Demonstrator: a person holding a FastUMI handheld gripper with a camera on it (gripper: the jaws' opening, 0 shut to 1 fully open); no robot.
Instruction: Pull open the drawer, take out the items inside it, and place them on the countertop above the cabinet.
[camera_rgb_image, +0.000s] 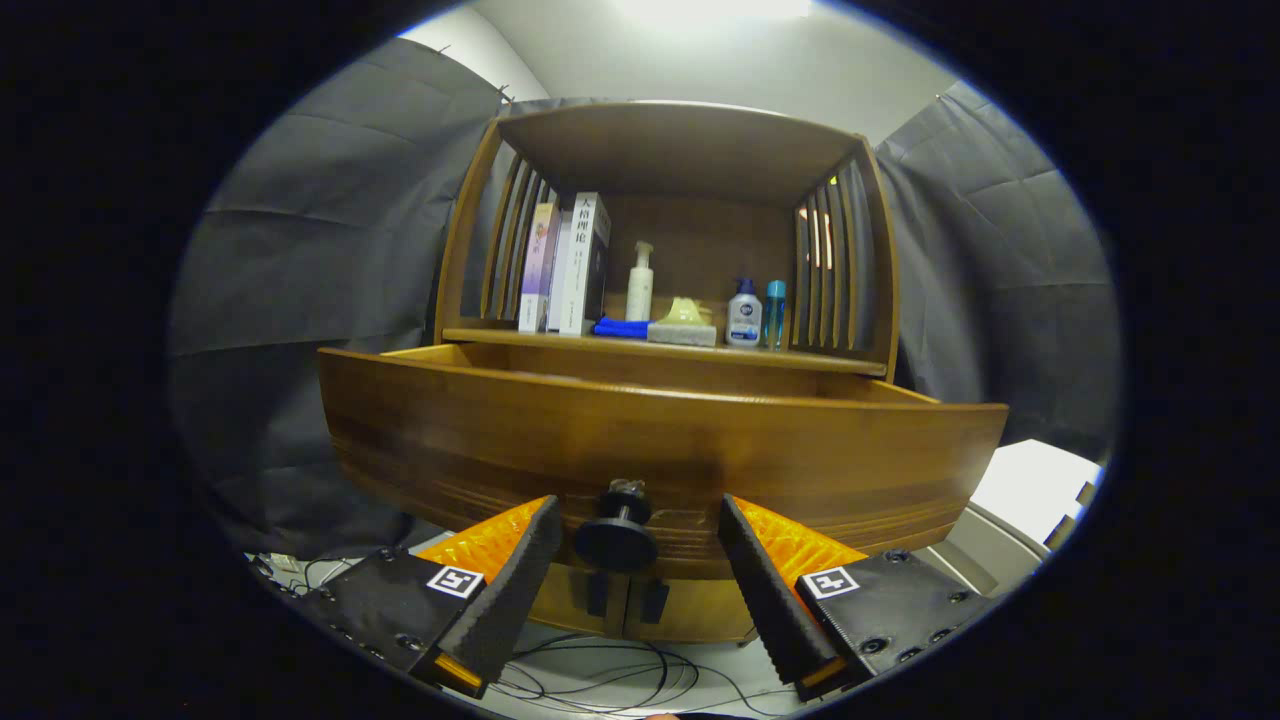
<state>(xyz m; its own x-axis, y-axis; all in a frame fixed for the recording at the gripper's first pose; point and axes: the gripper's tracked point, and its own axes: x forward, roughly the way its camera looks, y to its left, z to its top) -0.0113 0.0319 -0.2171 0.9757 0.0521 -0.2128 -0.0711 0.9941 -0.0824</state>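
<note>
- Drawer (660, 440) pulled out; opening looks done.
- Tool (640, 545) fingers apart, either side of knob (617, 540), not gripping.
- Drawer contents hidden; removal and placing on counter (660, 350) left.

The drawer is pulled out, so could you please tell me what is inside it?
Its contents are hidden: the drawer front blocks the view, leaving just the inner back wall visible. The open gripper flanks the knob without touching it.
</note>
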